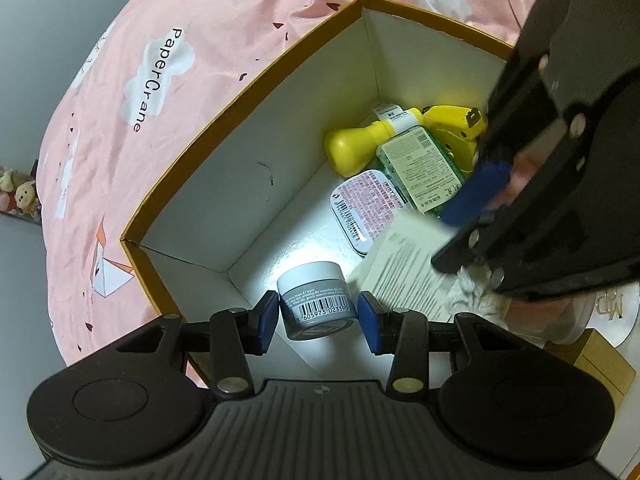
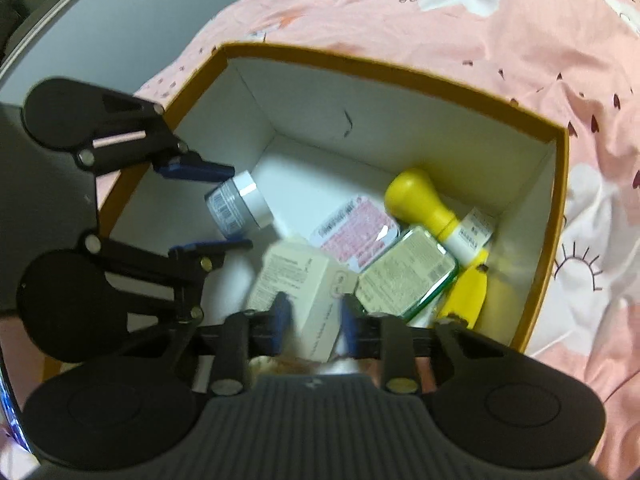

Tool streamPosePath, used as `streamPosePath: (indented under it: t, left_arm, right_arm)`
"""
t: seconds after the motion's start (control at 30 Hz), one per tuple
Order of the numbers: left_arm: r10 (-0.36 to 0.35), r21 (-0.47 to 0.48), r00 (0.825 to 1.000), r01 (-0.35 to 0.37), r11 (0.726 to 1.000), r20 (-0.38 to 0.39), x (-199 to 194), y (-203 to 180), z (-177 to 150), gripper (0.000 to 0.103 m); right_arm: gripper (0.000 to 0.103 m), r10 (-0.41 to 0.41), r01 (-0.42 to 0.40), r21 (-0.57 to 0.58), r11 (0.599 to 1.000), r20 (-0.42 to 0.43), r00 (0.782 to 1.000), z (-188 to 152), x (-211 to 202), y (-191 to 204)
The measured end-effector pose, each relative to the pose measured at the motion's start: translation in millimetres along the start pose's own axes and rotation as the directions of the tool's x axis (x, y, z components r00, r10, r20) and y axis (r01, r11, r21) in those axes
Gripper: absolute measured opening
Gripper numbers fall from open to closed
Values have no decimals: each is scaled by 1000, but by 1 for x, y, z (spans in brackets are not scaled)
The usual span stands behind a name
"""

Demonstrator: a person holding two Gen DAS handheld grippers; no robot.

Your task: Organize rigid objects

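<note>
Only left wrist view shows gold carton (image 1: 600,356), plush toys (image 1: 18,196)

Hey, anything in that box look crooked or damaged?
Nothing looks damaged or spilled. The items in the box lie jumbled: the green bottle rests across the yellow bottle, and the small grey jar is tipped, not upright.

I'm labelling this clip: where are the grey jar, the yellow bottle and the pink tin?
grey jar (image 1: 318,300): left wrist view, barcode label on its side.
yellow bottle (image 2: 418,202): right wrist view, its cap.
pink tin (image 1: 366,210): left wrist view, printed face.
</note>
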State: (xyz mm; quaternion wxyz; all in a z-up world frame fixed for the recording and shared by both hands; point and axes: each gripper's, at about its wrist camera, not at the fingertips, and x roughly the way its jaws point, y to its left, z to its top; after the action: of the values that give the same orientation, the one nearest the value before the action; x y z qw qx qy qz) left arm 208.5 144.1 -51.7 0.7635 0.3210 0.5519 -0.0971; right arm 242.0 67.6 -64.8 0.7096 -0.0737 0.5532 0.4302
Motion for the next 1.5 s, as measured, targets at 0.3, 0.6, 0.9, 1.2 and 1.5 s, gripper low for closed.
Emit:
streamPosePath:
  t: [0.3,0.6,0.9,1.2,1.5]
  left_arm:
    - [-4,14,1000,4,1000,22,-3,0,0,49]
    - [-7,12,999,7,1000,47,2,3,24,49]
    - [0,-23,1000,1,1000,26,23,13,36,49]
    - [-19,-83,999,21,996,32,23,23,32,56]
    - [-36,-124,995,47,991,93,-8,26,27,57]
  right_arm:
    - [4,45,-44,12,999,-18,999,1,14,-3]
    - [10,-80,82,-59,995,49,996,4,-18,-7]
    - [7,-161,172,-116,978,96,982,10,-40,-11]
    - [10,-188,199,-113,973,100,977,12,-39,-16]
    - [18,-201,213,-101,972,117,973,10,-50,-11]
